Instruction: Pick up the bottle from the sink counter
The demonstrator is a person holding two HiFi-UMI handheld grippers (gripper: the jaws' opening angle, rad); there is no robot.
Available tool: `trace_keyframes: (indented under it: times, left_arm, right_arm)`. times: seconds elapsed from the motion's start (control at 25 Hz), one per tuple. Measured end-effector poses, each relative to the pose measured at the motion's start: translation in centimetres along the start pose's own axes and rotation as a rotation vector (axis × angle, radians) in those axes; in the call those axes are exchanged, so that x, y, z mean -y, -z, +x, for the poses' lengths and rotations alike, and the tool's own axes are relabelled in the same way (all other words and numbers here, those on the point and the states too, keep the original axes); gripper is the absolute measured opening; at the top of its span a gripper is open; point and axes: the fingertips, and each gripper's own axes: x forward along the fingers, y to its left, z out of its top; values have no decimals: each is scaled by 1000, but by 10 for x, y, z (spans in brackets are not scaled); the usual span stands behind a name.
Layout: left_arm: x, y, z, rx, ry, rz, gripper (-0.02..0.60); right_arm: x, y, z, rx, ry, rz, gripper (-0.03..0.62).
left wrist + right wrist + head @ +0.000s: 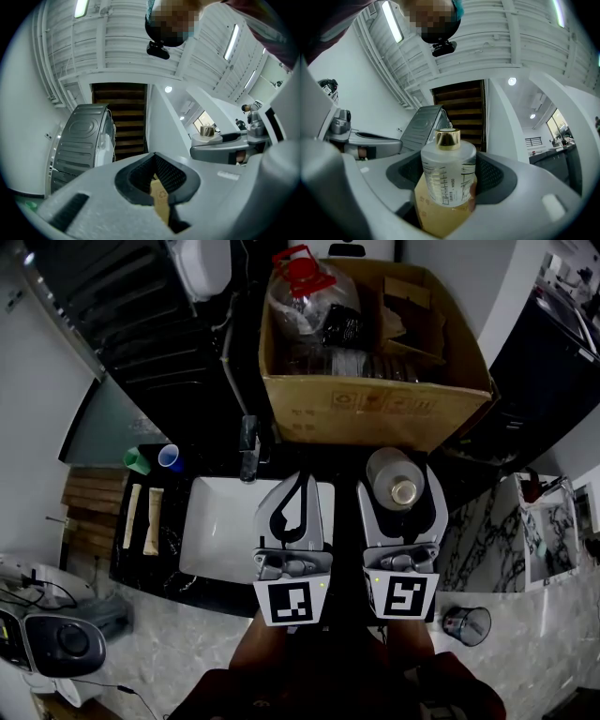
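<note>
The bottle (448, 174), frosted glass with a gold cap and amber liquid low in its body, is pinched by the right gripper (405, 507), whose jaws are closed on its lower half. It is judged to be lifted off the counter (178, 563), just right of the sink (220, 531) and in front of the cardboard box (375, 409). The left gripper (298, 482) is held just beside it with its jaws pressed together and nothing between them. A slip is the main risk: the glass is round and smooth and is gripped low, so the bottle could be rotated or dropped by a sudden tilt or a slackened squeeze. It could also be knocked against the box wall or the neighbouring gripper if it is swung sideways. The pad contact, the printed label and the liquid level are shown only in the right gripper view. The bottle's place over the counter, the faucet (248, 451) and the two cups (153, 459) are given only by the head view. In the left gripper view only the gold cap is seen from the side, above the right gripper's jaw.
</note>
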Motion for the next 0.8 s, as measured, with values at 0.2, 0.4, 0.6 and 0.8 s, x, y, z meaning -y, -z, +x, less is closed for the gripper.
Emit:
trace_keyframes:
  times: [0.2,0.4,0.6,0.8]
  left_arm:
    - [0,1,1,2,1,-9,3]
    - [0,9,2,-12,3,-41,3]
    - [0,10,2,-15,3,-41,3]
    - [-1,11,3,-19,3,-37,3]
  right_arm:
    - [-1,-1,1,7,3,2,330]
    - [0,3,1,-3,7,1,330]
    - [0,8,1,-24,5,0,330]
    - [1,11,3,-33,4,-7,330]
